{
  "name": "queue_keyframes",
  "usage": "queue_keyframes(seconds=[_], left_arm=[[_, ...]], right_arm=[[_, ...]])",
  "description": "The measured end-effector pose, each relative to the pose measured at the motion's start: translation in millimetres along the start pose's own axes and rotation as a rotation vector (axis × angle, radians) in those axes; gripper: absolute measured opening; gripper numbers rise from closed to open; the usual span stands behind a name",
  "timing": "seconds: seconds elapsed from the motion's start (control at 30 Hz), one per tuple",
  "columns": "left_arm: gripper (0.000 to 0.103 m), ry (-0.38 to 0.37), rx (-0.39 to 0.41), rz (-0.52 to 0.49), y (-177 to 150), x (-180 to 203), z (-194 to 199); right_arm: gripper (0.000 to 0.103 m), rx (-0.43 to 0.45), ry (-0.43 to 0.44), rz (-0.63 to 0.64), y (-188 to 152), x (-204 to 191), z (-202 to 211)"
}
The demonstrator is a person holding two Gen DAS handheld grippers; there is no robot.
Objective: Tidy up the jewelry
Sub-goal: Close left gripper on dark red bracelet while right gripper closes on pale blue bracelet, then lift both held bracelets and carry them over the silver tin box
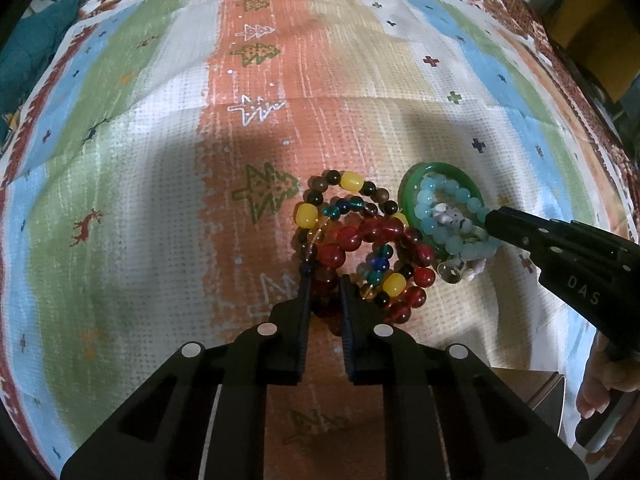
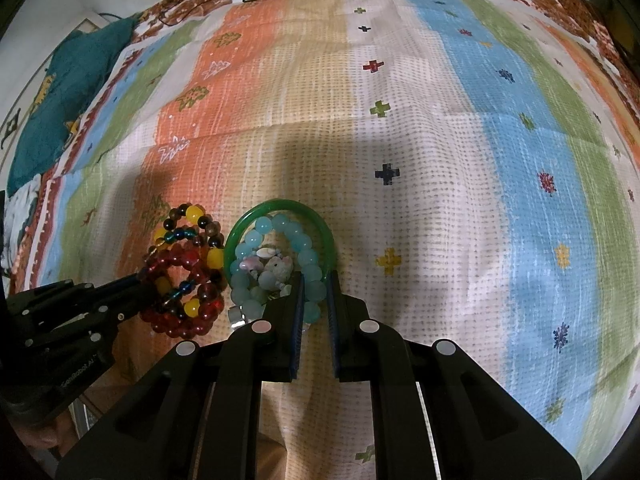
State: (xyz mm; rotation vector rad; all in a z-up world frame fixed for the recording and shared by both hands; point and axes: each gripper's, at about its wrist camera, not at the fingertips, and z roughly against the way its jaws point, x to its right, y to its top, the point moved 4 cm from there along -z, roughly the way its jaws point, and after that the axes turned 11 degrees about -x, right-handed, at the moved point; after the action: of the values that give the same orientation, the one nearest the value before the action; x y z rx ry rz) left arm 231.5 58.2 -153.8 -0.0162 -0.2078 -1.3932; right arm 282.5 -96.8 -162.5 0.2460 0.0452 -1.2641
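A striped patterned cloth (image 1: 160, 160) is spread under everything. Red beads (image 1: 352, 240) are pinched by the left tongs (image 1: 325, 280), pale blue beads (image 2: 308, 280) inside the green bangle (image 2: 280, 206) by the right tongs (image 2: 316, 284). Looks like the pickup step; both piles probably get lifted apart next, carefully.

Dim indoor light, brighter toward far side; soft dark shadows mid-frame on striped cloth (image 1: 160, 128); strong fisheye bending, black vignetted corners; focus fairly sharp.

Two close wrist views steeply down onto the striped cloth (image 1: 160, 160), both sharing the bracelet heap (image 1: 360, 240).
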Motion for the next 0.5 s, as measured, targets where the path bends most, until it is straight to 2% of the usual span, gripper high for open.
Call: queue_keyframes(seconds=[0.17, 0.5], left_arm=[[0.013, -0.018, 0.018, 0.006, 0, -1, 6], [0.013, -0.09, 0.092, 0.012, -8, 5, 50]], right_arm=[[0.012, 0.012, 0.003, 0.009, -1, -4, 6], [0.012, 0.068, 0.025, 0.042, -7, -12, 39]])
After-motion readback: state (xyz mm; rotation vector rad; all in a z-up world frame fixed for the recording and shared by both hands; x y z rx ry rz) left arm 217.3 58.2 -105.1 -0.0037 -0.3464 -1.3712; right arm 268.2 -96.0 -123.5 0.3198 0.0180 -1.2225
